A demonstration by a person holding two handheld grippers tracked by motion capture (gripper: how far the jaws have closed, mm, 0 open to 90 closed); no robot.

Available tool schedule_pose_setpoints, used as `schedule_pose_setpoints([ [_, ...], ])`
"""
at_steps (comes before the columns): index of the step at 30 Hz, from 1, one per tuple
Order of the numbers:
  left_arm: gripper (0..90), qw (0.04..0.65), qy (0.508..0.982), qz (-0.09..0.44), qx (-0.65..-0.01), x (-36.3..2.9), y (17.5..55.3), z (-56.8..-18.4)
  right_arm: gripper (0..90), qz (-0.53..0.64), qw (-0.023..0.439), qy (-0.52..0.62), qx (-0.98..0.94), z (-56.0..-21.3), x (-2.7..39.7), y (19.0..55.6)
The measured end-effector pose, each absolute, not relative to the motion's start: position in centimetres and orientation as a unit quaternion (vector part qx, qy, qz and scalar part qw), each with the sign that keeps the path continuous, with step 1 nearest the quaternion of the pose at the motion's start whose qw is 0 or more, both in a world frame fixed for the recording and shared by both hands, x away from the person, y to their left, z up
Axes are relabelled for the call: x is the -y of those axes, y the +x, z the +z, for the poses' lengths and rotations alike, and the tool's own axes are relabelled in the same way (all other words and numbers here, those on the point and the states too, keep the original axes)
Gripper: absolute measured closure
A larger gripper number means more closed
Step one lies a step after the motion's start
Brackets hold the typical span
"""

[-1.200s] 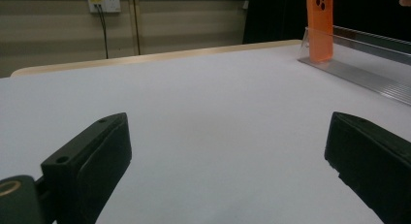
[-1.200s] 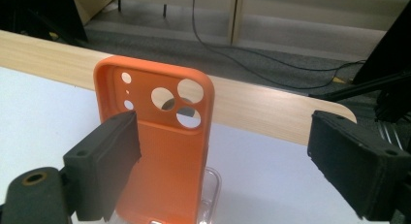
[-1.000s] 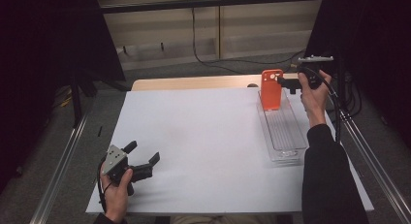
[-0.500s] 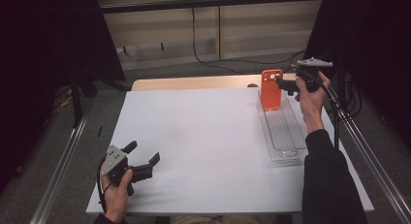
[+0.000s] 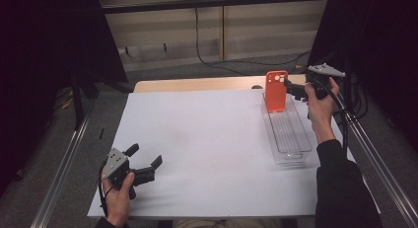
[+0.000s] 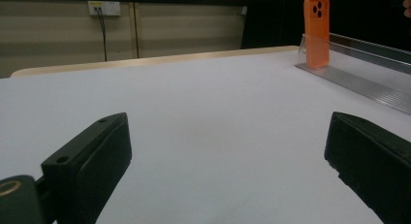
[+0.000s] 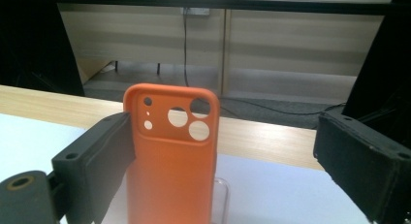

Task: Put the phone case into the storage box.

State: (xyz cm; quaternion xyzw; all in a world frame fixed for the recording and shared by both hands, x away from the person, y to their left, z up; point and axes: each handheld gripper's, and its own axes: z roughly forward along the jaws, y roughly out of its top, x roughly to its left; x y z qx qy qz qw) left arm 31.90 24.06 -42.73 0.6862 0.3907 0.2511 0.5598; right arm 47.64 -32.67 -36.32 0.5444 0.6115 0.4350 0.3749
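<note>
1. Orange phone case [image 5: 276, 91] is standing upright at the far end of a clear plastic tray [image 5: 287, 139], with its camera cut-outs at the top.
2. That tray is lying lengthwise along the right edge of the white surface [image 5: 207, 144], running from near the far right corner back toward the person.
3. In the right gripper view the phone case [image 7: 172, 156] is rising between the two black fingers [image 7: 97, 161]; the left one is sitting just beside the case's edge, and the right one is standing well apart from it.
4. The right gripper [image 5: 296, 90] is hovering level at the far right corner, its fingers released and having just been spreading wider, with the case between them but not clamped.
5. The left gripper [image 5: 145, 164] is resting on the surface near the near left corner, held in the person's left hand [image 5: 118, 196].
6. Its fingers [image 6: 92, 161] are spread wide apart over bare white surface, grasping nothing.
7. From the left gripper view the phone case [image 6: 317, 30] is showing far off, standing in the tray [image 6: 368, 69].
</note>
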Motion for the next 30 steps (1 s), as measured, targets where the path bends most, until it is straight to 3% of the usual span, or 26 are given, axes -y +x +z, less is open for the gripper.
schedule_pose_setpoints([
  [30,3.1,0.563,0.681,0.256,-0.393,-24.4,31.5,-42.5,0.0,0.474,0.395,0.506,-0.603,-36.3,32.1,41.2],
])
